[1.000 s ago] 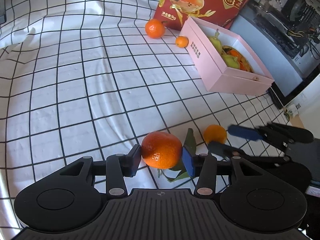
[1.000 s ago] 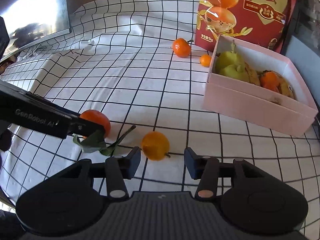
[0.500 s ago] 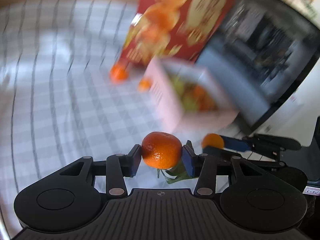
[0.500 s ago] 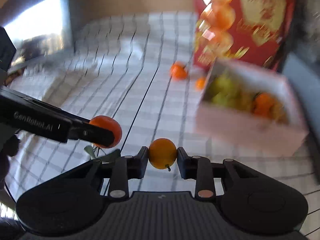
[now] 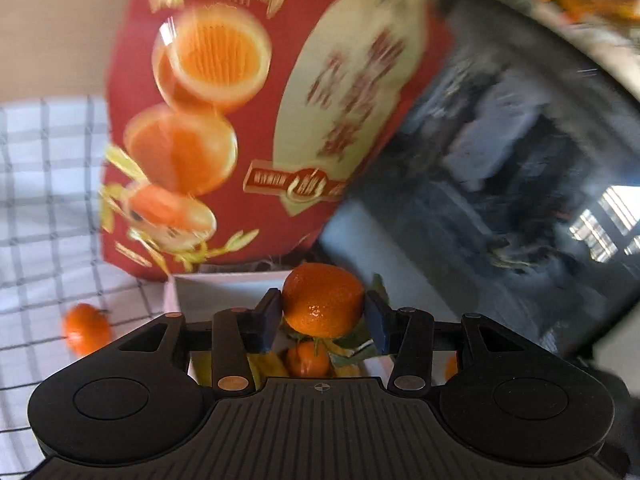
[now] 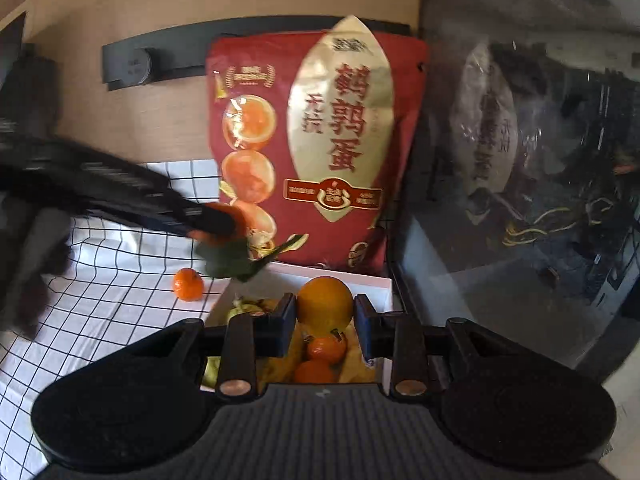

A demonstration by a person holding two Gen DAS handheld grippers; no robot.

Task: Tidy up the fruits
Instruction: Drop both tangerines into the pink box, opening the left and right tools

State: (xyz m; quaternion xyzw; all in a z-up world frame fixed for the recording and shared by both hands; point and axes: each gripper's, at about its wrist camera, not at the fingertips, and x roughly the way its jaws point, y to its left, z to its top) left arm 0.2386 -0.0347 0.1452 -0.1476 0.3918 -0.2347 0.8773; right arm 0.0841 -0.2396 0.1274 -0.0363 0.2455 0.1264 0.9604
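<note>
Left tool (image 5: 323, 316) clenched on a leafy mandarin (image 5: 322, 300), a pad touching each side, green leaves (image 5: 352, 342) hanging under it; fruit is held off the surface, directly above the open pink box (image 5: 224, 284); view is motion-blurred. Below that tool, inside the box, another small mandarin (image 5: 307, 358) and yellowish fruit are visible. Right tool (image 6: 325, 320) clenched on a smooth orange (image 6: 325, 309), also held above the same box (image 6: 376, 282); two small mandarins (image 6: 326, 349) lie in the box under it. Left tool shows in the right view, up and to the left of the right tool, well apart. One loose mandarin (image 6: 188, 284) sits on the checked cloth (image 6: 100, 300) covering the bench, left of the box; red snack bag (image 6: 316, 152) stands upright just behind the box; dark glass-sided case (image 6: 540, 200) to the right.
</note>
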